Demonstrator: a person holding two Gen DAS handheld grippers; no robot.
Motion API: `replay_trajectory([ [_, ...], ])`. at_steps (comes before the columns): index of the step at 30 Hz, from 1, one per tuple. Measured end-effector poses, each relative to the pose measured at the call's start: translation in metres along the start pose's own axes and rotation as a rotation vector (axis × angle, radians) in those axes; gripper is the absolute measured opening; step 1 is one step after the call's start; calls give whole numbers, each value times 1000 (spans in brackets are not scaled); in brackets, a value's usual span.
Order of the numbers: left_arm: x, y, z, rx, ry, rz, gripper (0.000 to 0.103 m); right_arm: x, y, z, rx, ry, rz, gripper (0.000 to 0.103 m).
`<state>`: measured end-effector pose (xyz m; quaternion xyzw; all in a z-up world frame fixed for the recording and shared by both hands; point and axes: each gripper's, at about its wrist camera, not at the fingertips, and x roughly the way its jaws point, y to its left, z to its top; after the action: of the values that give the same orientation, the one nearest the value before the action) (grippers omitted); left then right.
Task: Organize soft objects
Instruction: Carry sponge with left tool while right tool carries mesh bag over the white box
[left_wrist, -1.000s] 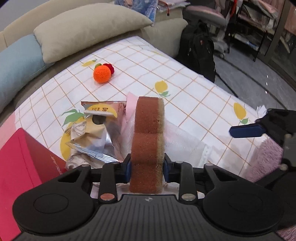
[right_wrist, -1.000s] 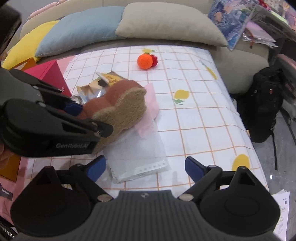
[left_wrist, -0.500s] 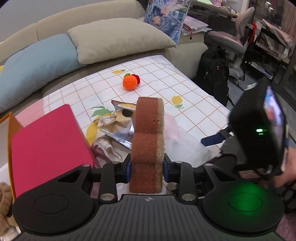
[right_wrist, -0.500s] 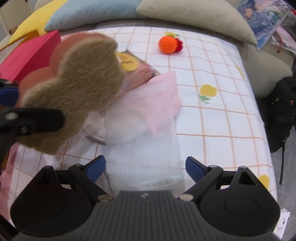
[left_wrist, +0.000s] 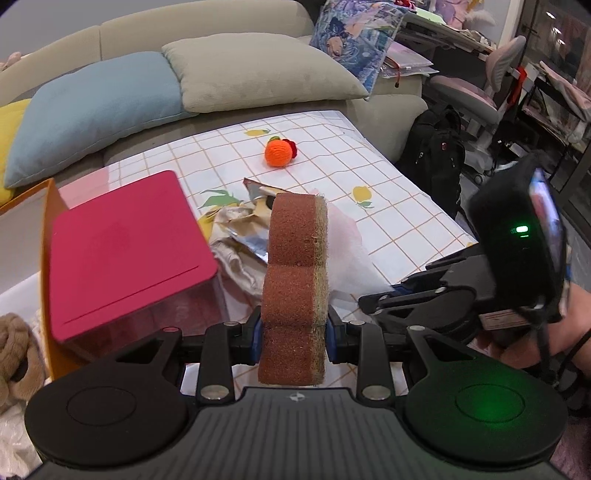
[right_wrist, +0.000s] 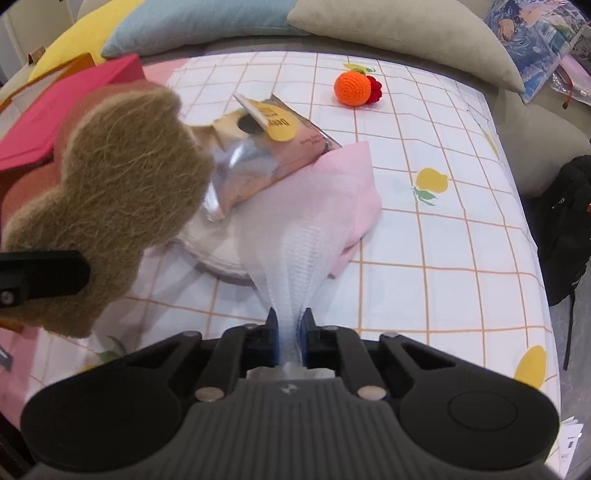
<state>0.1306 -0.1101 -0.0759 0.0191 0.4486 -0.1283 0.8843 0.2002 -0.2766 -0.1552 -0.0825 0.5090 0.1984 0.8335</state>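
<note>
Now my right fingers (right_wrist: 289, 334) pinch white mesh cloth (right_wrist: 295, 251) | left fingers (left_wrist: 293, 334) hold brown lobed sponge (left_wrist: 295, 266) | risk: lifting drags foil snack packet (right_wrist: 266, 147).

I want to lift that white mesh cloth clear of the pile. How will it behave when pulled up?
The mesh cloth looks floppy: it bunches to a narrow neck where the right gripper pinches it. Probably light, being sheer. The snack bag lies on it, so that may slide or tip.
</note>
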Motion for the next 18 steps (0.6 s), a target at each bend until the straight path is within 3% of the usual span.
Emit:
replay_trajectory([
  [10, -22, 6, -10, -44, -30, -28, 35, -55, 13, -21, 114, -57, 8, 0],
  [18, -64, 19, -24, -109, -96, -76, 35, -89, 35, -46, 190, -40, -32, 0],
])
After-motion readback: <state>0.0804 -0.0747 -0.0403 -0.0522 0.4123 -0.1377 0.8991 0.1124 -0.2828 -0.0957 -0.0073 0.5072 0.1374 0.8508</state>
